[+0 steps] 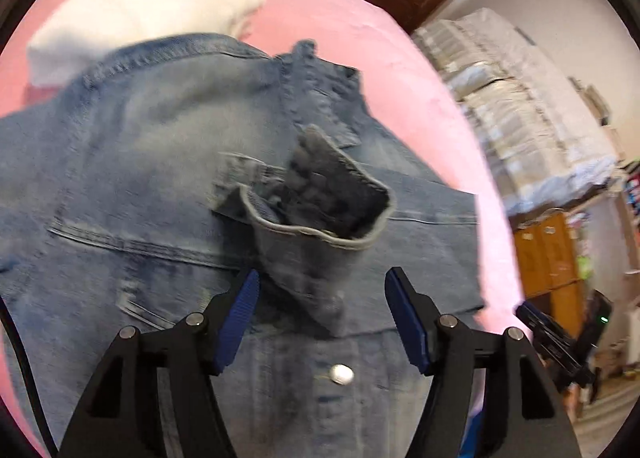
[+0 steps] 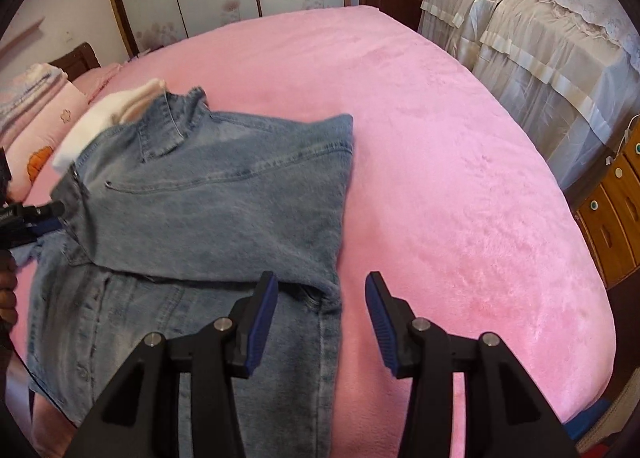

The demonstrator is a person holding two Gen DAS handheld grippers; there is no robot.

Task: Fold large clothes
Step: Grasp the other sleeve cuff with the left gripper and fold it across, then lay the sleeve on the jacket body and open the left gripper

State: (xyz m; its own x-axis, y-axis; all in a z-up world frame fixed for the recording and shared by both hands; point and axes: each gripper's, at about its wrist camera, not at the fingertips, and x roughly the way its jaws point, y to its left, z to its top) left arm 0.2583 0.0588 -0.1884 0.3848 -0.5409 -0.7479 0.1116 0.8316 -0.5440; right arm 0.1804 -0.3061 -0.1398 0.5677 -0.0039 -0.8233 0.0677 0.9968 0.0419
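Nearest the lens, I am holding the left tool point(image 1: 322, 290) released, its blue pads standing either side of a sleeve cuff point(image 1: 316, 218) without pressing it. The jacket point(image 1: 132, 162), blue denim, is lying part-folded on the pink bed point(image 2: 460, 178), one sleeve laid across the body, a snap button point(image 1: 341, 373) showing below the cuff. I am keeping the right tool point(image 2: 322, 300) released too, hovering over the jacket's side edge, nothing between its pads. I am judging the denim heavy and fairly stiff for cloth: it should hold a crease, drag on the plush cover, and resist bunching. Seams, cuff and hem look the firmest places to pinch, since the doubled fabric is giving the pads something to bite. A white folded item point(image 1: 132, 10) is lying beyond the collar. The left view is blurring with motion; the jacket's near hem is cut off behind the tools, and the other sleeve is hidden.
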